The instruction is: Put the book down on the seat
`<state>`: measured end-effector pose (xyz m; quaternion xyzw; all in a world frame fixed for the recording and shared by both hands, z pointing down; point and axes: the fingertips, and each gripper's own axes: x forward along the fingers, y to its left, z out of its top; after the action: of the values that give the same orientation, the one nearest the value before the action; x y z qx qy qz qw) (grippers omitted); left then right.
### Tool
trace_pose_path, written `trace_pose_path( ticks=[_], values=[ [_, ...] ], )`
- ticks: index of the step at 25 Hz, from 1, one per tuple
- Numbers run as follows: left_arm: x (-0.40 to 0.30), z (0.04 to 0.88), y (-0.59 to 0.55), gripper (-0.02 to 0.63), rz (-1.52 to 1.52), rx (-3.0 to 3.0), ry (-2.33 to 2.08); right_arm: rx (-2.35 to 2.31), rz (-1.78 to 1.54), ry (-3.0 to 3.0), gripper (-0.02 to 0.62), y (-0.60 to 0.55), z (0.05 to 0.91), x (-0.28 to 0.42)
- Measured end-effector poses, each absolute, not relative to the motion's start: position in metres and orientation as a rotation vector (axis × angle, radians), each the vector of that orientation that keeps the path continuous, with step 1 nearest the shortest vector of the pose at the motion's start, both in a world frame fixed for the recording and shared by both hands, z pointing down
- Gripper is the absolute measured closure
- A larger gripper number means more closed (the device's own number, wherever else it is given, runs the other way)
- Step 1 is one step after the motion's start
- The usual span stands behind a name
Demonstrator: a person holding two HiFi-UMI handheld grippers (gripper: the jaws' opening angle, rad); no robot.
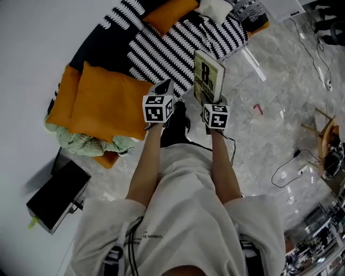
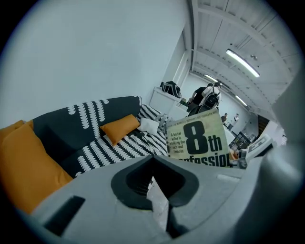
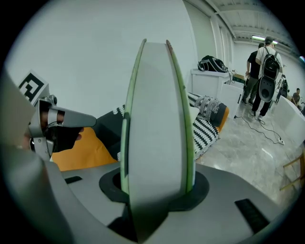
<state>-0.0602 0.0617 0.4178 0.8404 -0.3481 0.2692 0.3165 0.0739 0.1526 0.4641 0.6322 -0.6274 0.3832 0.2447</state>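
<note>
The book (image 1: 208,78), with a pale green cover and a large black "8th" on it, stands upright in my right gripper (image 1: 214,100), which is shut on its lower edge. In the right gripper view the book (image 3: 157,124) shows edge-on, pages toward the camera, between the jaws. It hangs over the front edge of the black-and-white patterned sofa seat (image 1: 167,51). My left gripper (image 1: 163,88) is just left of the book, apart from it, with its jaws together and nothing in them. The left gripper view shows the book's cover (image 2: 200,143) at the right.
Big orange cushions (image 1: 110,102) and a green blanket (image 1: 89,143) fill the sofa's left end; a smaller orange cushion (image 1: 167,13) and a white one (image 1: 214,8) lie farther along. A black box (image 1: 58,195), cables (image 1: 291,167) and a wooden stool (image 1: 326,129) are on the marble floor. People (image 3: 264,81) stand behind.
</note>
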Motion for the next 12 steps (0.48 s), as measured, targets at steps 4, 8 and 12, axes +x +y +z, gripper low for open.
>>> trace_pose_path(
  ticks=[4,8,12],
  values=[
    [-0.047,0.417,0.035,0.597,0.69,2.206,-0.908,1.722,1.055,-1.707,0.436,0.128,0.462,0.084],
    [-0.042,0.413,0.012,0.597,0.7,2.223,-0.885,1.739,1.045,-1.703,0.436,0.097,0.455,0.091],
    [-0.04,0.413,-0.012,0.597,0.682,2.226,-0.878,1.731,0.996,-1.705,0.436,0.07,0.448,0.101]
  ],
)
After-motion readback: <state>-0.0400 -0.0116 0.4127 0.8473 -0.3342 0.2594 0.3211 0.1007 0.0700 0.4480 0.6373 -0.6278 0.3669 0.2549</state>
